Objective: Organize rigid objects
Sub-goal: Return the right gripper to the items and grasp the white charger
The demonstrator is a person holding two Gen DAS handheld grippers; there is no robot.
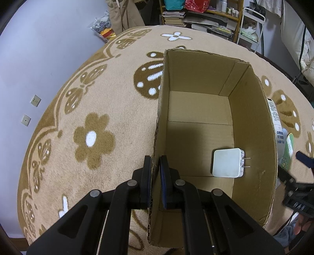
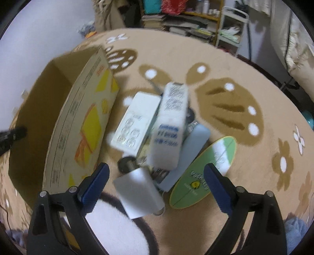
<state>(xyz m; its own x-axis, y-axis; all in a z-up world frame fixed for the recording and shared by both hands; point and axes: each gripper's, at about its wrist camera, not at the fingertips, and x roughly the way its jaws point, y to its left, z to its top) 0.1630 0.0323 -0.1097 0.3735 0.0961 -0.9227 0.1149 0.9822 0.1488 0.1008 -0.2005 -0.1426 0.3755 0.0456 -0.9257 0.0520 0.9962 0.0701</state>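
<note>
An open cardboard box (image 1: 253, 137) stands on the rug. A white square charger (image 1: 226, 162) with two prongs lies on its floor. My left gripper (image 1: 156, 164) is shut on the box's left wall, one finger inside and one outside. In the right wrist view the box (image 2: 78, 121) stands at the left. Beside it lies a pile: a white power strip (image 2: 135, 122), a tall white carton (image 2: 171, 125), a pale blue block (image 2: 189, 155), a white flat box (image 2: 138, 193) and a green oval pack (image 2: 204, 172). My right gripper (image 2: 157, 184) is open above the pile, holding nothing.
A beige rug (image 1: 102, 117) with brown flowers and butterflies covers the floor. Shelves with books and bottles (image 1: 198, 17) stand at the back. A wall with sockets (image 1: 35, 101) is at the left. Part of the pile shows beyond the box's right wall (image 1: 284, 145).
</note>
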